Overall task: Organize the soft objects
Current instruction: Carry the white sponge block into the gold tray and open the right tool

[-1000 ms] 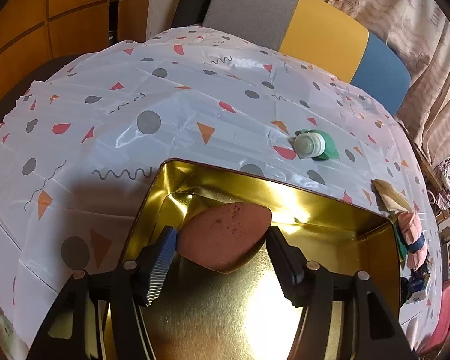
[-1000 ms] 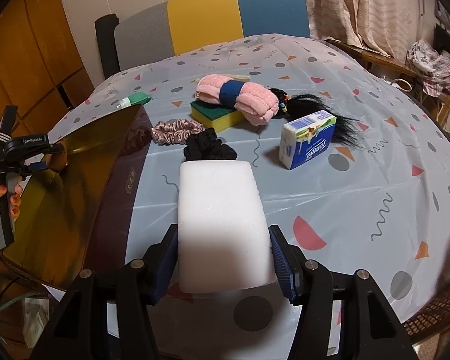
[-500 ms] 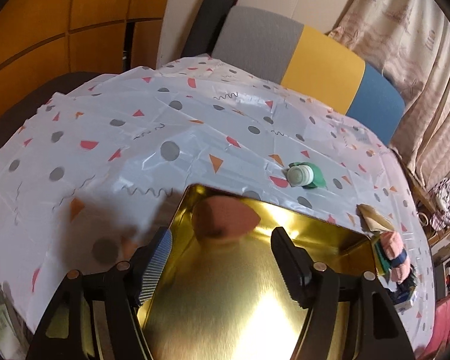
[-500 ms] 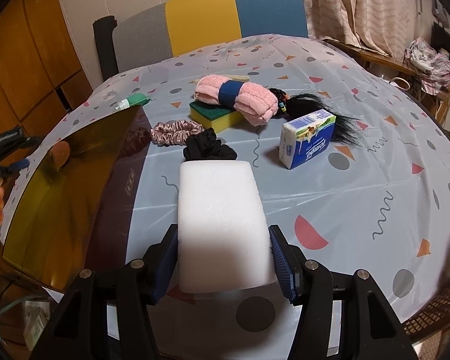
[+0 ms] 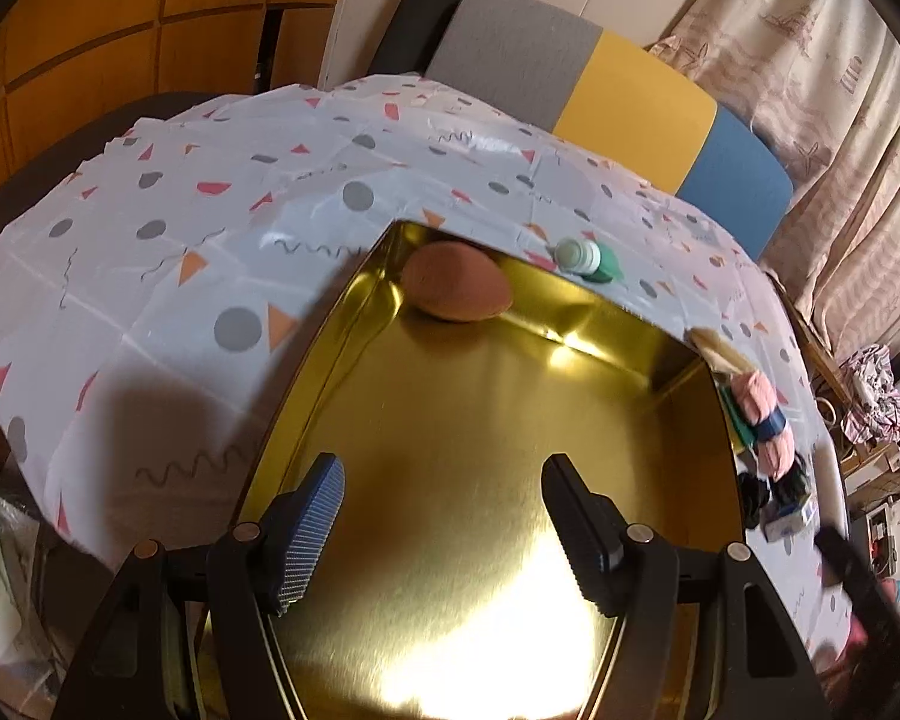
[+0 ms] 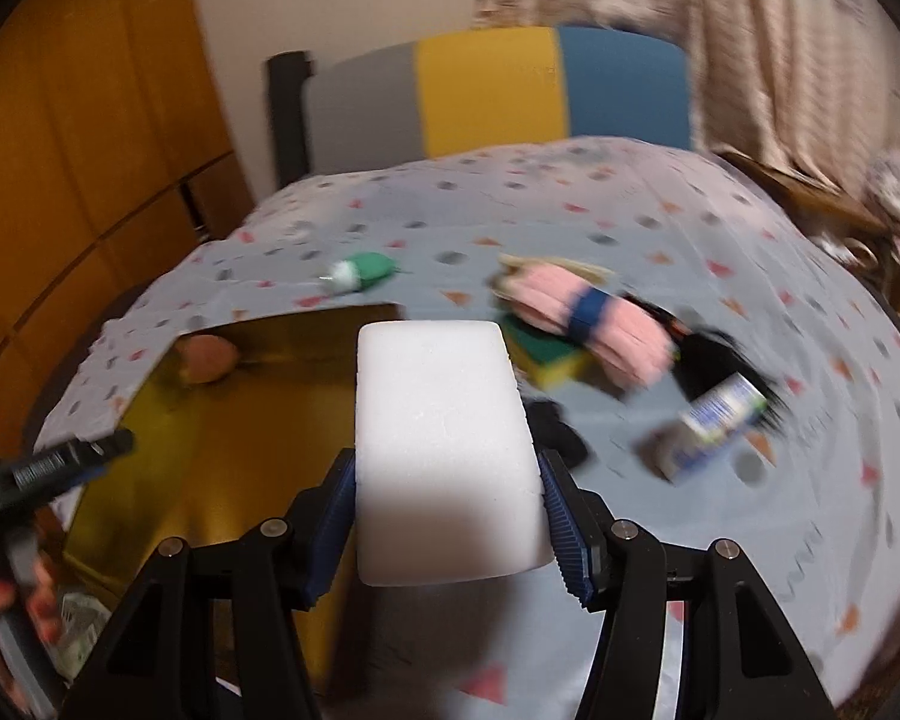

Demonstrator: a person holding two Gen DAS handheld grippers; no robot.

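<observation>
Gripping our white sponge block [image 6: 444, 450] in the right gripper [image 6: 444, 516], our left gripper [image 5: 444, 516] wide and empty over the gold tin [image 5: 630, 420], pink puff [image 5: 457, 291] in its far corner

Bench [image 5: 150, 276] in patterned cloth, gold tin [image 5: 510, 432] near left, green bottle [image 5: 588, 257] beyond, pink roll [image 6: 588, 324] on sponge [image 6: 546, 354], tissue pack [image 6: 714, 426] right

the left wrist camera looks steeply down from close above the gold tin [image 5: 486, 420], facing the chair [image 5: 600, 96] across the table [image 5: 150, 252]. the right wrist camera looks down from nearer the table's front edge, further back and blurred. both views share the tin, the orange sponge [image 5: 456, 291] [image 6: 207, 357] and the pink roll [image 5: 762, 414] [image 6: 576, 312].
</observation>
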